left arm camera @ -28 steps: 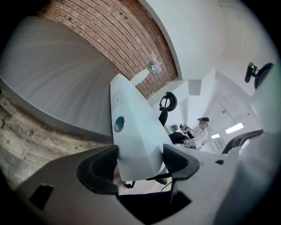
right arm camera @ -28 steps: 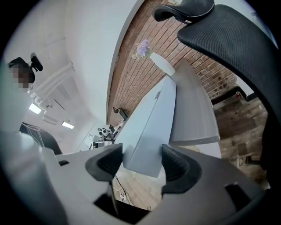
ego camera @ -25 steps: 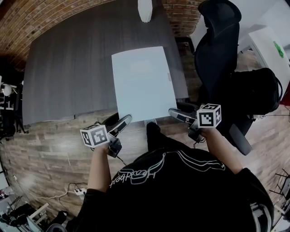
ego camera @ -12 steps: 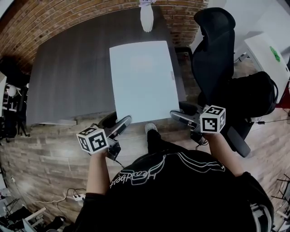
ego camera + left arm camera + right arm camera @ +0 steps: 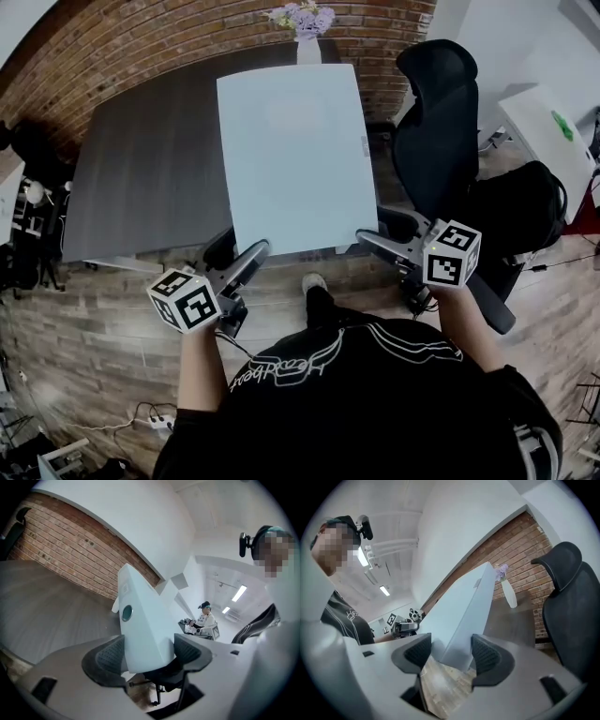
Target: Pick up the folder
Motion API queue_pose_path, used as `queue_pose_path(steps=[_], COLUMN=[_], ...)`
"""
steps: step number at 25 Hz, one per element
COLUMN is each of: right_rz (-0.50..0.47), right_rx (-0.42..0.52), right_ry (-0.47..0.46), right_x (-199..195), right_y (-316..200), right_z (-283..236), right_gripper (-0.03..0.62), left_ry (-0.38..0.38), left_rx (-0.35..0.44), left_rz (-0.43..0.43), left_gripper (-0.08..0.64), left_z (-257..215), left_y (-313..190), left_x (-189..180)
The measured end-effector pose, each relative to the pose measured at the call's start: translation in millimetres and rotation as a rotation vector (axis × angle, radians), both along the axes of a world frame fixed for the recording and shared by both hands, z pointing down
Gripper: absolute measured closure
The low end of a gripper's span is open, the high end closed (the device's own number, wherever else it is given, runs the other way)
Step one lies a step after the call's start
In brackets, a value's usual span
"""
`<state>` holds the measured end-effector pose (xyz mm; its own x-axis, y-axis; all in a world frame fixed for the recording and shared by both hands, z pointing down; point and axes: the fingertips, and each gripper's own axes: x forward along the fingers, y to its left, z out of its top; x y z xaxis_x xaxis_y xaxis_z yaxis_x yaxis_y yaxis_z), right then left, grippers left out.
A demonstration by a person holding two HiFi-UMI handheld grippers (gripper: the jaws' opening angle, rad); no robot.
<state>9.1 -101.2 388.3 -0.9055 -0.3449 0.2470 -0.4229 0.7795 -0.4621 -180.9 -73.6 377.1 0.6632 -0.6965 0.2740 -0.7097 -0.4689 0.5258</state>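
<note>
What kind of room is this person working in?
Probably an office or meeting room: a grey table by a brick wall, a black office chair beside it, and a vase of flowers at its far end.

Folder [image 5: 292,159] smooth matt plastic; table [image 5: 150,178] matt woodgrain; brick wall [image 5: 141,47] rough.

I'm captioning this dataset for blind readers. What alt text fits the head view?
A person, seen from above, holds a pale blue folder by its near corners with the left tool and right tool, above a dark grey table. A black office chair stands at right.
</note>
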Motion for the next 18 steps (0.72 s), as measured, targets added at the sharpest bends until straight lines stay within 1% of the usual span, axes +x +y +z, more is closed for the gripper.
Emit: queue_pose_path(steps=[6, 12, 18], right_rz=[-0.002, 0.006, 0.008], right_rx=[0.061, 0.113, 0.136], right_ry=[0.001, -0.006, -0.004], right_x=[3.7, 5.5, 7.6], right_y=[6.4, 8.6, 11.6], right_z=[-21.7, -38.0, -47.6], right_gripper=[0.339, 0.339, 0.339], left_ry=[-0.03, -0.033, -0.032], left_rx=[0.074, 0.102, 0.11], left_rz=[-0.008, -0.015, -0.021], left_gripper=[0.231, 0.232, 0.23], left_z=[-27.9, -40.0, -46.4], left_y=[6.4, 11.0, 15.1], left_x=[4.6, 7.4, 10.1])
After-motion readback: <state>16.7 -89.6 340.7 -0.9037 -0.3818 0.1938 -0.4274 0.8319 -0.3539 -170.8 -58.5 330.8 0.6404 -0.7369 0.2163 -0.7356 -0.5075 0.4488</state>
